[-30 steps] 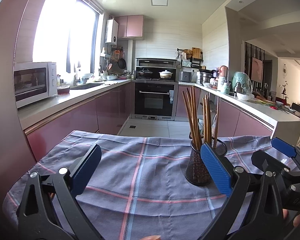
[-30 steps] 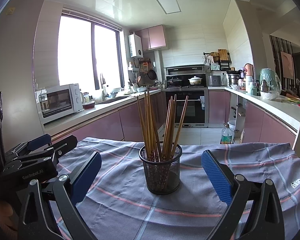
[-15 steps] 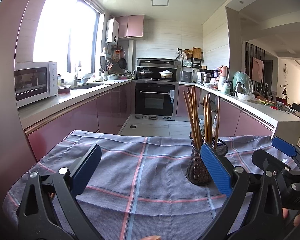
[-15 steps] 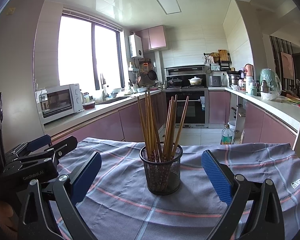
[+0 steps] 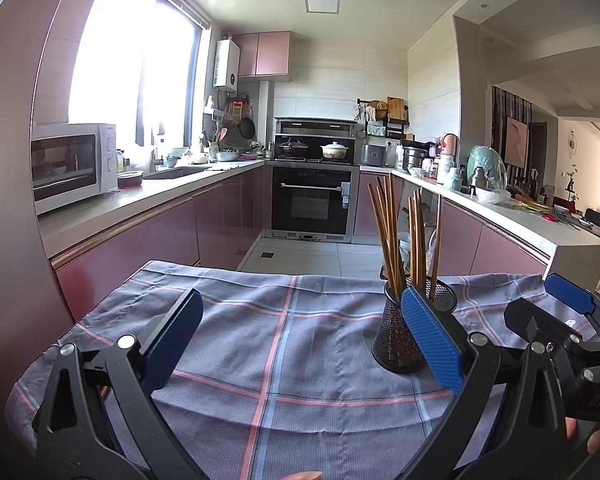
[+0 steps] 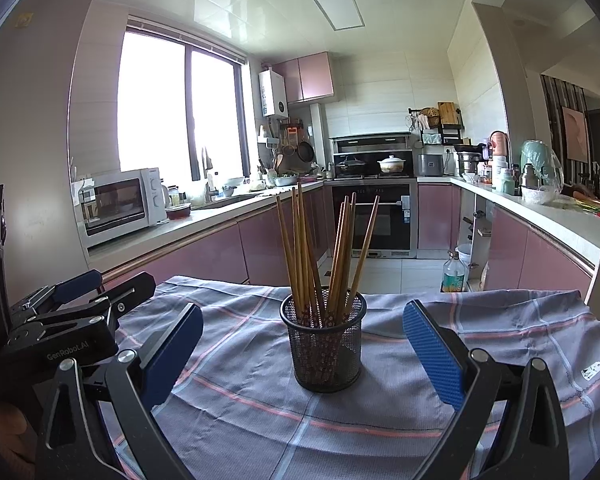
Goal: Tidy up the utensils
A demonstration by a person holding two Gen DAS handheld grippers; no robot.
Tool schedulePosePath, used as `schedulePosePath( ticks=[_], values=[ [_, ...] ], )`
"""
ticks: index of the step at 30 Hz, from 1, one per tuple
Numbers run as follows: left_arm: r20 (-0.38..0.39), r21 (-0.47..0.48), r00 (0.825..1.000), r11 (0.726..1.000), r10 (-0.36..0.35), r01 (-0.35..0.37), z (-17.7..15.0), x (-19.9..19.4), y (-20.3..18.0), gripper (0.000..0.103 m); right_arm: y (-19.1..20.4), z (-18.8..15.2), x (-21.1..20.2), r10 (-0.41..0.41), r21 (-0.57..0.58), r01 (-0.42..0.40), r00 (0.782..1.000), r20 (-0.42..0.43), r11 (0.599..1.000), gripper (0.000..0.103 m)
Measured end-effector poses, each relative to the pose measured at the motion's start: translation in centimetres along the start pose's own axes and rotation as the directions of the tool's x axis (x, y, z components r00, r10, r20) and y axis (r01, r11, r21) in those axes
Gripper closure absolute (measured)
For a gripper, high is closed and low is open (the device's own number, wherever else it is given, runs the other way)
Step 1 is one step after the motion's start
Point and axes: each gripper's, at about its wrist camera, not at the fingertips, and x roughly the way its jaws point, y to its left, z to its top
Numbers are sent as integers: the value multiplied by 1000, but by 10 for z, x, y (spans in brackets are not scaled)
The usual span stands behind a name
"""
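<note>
Chopsticks in mesh cup, both hand-held grippers wide apart

Right hand-held gripper point(image 6: 302, 354): blue pads spread wide, nothing between them but air. Mesh cup point(image 6: 325, 346) stands straight ahead of it, centred in the gap btwn the pads but further out, not touched by either pad. Cup is upright on the plaid cloth point(image 6: 236, 412) covering the table. Chopsticks point(image 6: 320, 252) stand in the cup, tips up, fanned out in two loose bunches, one leaning left and one leaning right.

Left hand-held gripper point(image 5: 300, 340): pads also spread wide, holding nothing. From its view the cup point(image 5: 396, 344) sits ahead and to the right, partly hidden behind its right pad; cannot tell if pad and cup touch, looks like the cup is beyond it. Chopsticks point(image 5: 400, 236) rise above that pad. Cloth point(image 5: 284, 344) ahead of the left hand-held gripper is bare.

The two hand-held grippers sit side by side, near each other: the right one shows at the right edge of the left view point(image 5: 568, 308), the left one at the left edge of the right view point(image 6: 76, 304). A bit of the person's fingers point(image 5: 588, 438) shows at lower right of the left view.

Bkgd: kitchen w/ pink cabinets, microwave point(image 6: 120, 204) well off to the left, oven point(image 6: 374, 216) far ahead beyond the cup
</note>
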Motion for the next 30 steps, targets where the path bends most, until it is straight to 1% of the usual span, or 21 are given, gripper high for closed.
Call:
schedulePosePath(
  ticks=[5, 30],
  values=[
    [0, -3, 1000, 1000, -1, 1, 0, 0, 1, 5, 0, 1, -3, -6, -2, 6, 1000, 27, 1000, 6],
    [1, 0, 1000, 1000, 7, -7, 2, 2, -2, 5, -4, 2, 0, 0, 0, 0, 1000, 11, 1000, 6]
  ],
)
